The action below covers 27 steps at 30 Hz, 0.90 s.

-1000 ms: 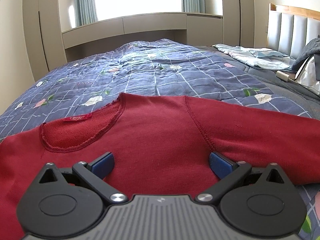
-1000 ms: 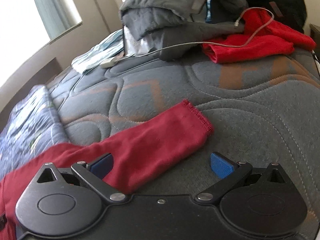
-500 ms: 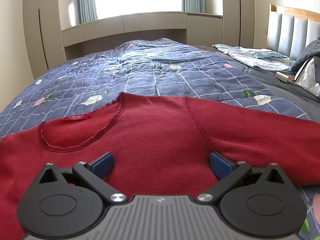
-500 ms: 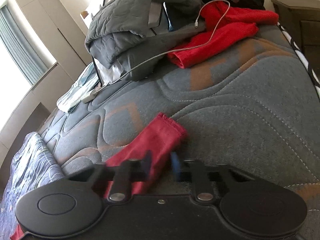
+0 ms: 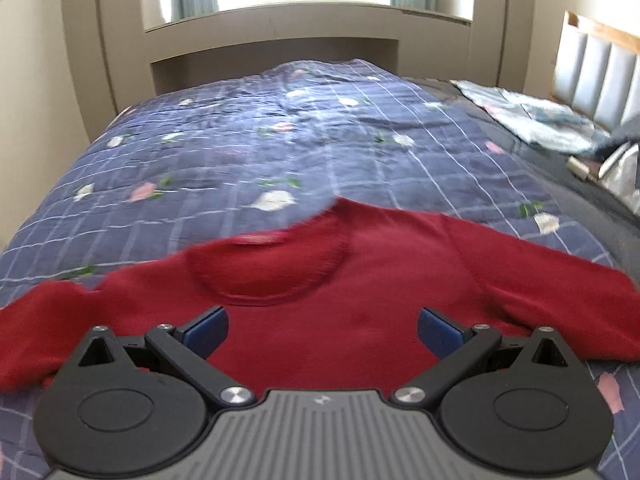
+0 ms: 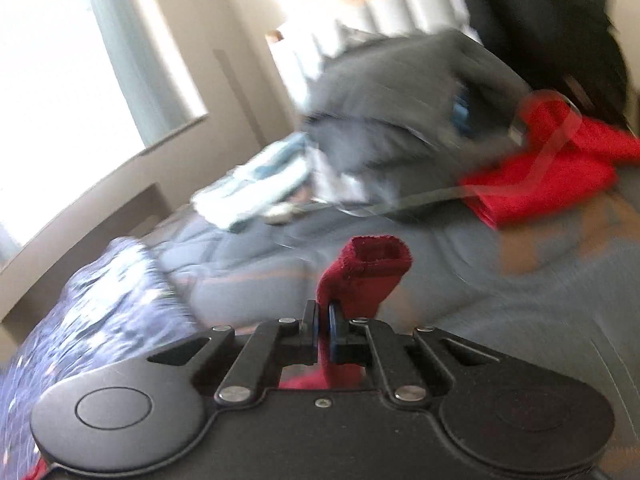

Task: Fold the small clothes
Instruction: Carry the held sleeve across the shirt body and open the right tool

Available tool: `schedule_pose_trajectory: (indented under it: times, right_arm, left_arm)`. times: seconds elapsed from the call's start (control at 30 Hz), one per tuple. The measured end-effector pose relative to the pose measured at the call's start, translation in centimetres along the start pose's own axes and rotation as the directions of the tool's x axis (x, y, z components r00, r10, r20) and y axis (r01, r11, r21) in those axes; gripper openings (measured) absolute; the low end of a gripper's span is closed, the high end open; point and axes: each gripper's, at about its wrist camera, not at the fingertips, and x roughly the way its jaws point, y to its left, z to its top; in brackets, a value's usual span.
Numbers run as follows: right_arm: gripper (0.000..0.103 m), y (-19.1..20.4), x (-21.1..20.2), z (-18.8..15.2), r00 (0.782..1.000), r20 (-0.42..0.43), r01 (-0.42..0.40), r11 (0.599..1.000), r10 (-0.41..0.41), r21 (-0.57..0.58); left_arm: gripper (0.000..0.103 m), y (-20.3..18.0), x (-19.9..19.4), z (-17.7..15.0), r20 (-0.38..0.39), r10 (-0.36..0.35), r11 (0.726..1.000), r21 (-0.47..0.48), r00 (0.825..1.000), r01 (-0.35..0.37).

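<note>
Though the right-wrist picture is blurred, the right tongs [image 6: 323, 322] plainly stand pressed together on the sleeve [image 6: 366, 276] of the red sweater [image 5: 320, 308], pinching the knit just behind its open cuff, which stands up ahead of the jaws. The sweater's body lies flat, front up, on the blue checked quilt [image 5: 280, 140] of the bed, neckline toward the window, its arms spread out to either side. The left tongs [image 5: 322, 330] hang spread wide above the chest, nothing between them. This is soft, light, limp knit: it will drape and sag from any single pinch and stretch a little if tugged, so a hold near the cuff or at a shoulder seam looks best. A second hold at the shoulder would probably keep the fold straight.
</note>
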Motion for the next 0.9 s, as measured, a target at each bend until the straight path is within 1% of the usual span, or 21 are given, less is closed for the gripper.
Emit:
schedule_pose_trajectory:
  times: [0.1, 0.17, 0.23, 0.33, 0.43, 0.5, 0.6, 0.7, 0.77, 0.83, 0.87, 0.9]
  right_arm:
    - [0.004, 4.3, -1.0, 1.0, 0.996, 0.013, -0.092, 0.991, 0.093, -0.096]
    - [0.004, 7.5, -1.6, 1.4, 0.985, 0.007, -0.168, 0.973, 0.171, -0.157]
    - [0.004, 11.1, -2.3, 1.2, 0.965, -0.017, -0.26, 0.938, 0.264, -0.23]
    - [0.004, 17.1, -3.6, 0.2, 0.92, -0.069, -0.385, 0.856, 0.386, -0.346]
    - [0.004, 22.9, -5.2, -2.1, 0.864, -0.126, -0.488, 0.746, 0.488, -0.453]
    - [0.004, 26.7, -6.5, -4.4, 0.817, -0.178, -0.552, 0.656, 0.548, -0.516]
    - [0.004, 31.3, -8.4, -8.5, 0.759, -0.268, -0.621, 0.535, 0.594, -0.573]
    - [0.004, 34.9, -9.8, -13.9, 0.709, -0.364, -0.666, 0.402, 0.604, -0.629]
    - [0.004, 36.5, -10.8, -17.7, 0.686, -0.425, -0.684, 0.322, 0.591, -0.655]
    - [0.004, 37.7, -11.2, -21.5, 0.672, -0.485, -0.695, 0.252, 0.559, -0.673]
    - [0.004, 37.8, -11.5, -23.6, 0.666, -0.514, -0.702, 0.221, 0.541, -0.677]
    - [0.004, 37.8, -11.7, -25.1, 0.665, -0.535, -0.704, 0.197, 0.522, -0.682]
  left_arm:
    - [0.103, 3.3, -1.8, 0.4, 0.011, 0.006, 0.999, -0.047, 1.0, -0.005]
    - [0.103, 5.8, -3.0, 0.6, 0.019, 0.011, 0.996, -0.084, 1.0, -0.009]
    - [0.103, 8.4, -4.1, 0.6, 0.032, 0.022, 0.992, -0.127, 0.999, -0.017]
    - [0.103, 12.3, -5.7, 0.3, 0.055, 0.054, 0.982, -0.186, 0.997, -0.043]
    - [0.103, 15.6, -6.9, 0.0, 0.072, 0.093, 0.971, -0.229, 0.993, -0.075]
    - [0.103, 17.7, -7.5, -0.3, 0.079, 0.121, 0.962, -0.255, 0.989, -0.098]
    - [0.103, 20.3, -7.9, -0.9, 0.08, 0.156, 0.949, -0.29, 0.985, -0.127]
    - [0.103, 22.5, -7.9, -1.8, 0.067, 0.181, 0.936, -0.317, 0.981, -0.151]
    - [0.103, 23.4, -7.5, -2.6, 0.052, 0.191, 0.93, -0.329, 0.98, -0.164]
    - [0.103, 24.1, -6.9, -3.3, 0.033, 0.196, 0.925, -0.338, 0.98, -0.174]
    - [0.103, 24.3, -6.6, -3.7, 0.024, 0.196, 0.923, -0.341, 0.98, -0.176]
    - [0.103, 24.6, -6.2, -4.0, 0.015, 0.193, 0.923, -0.343, 0.981, -0.176]
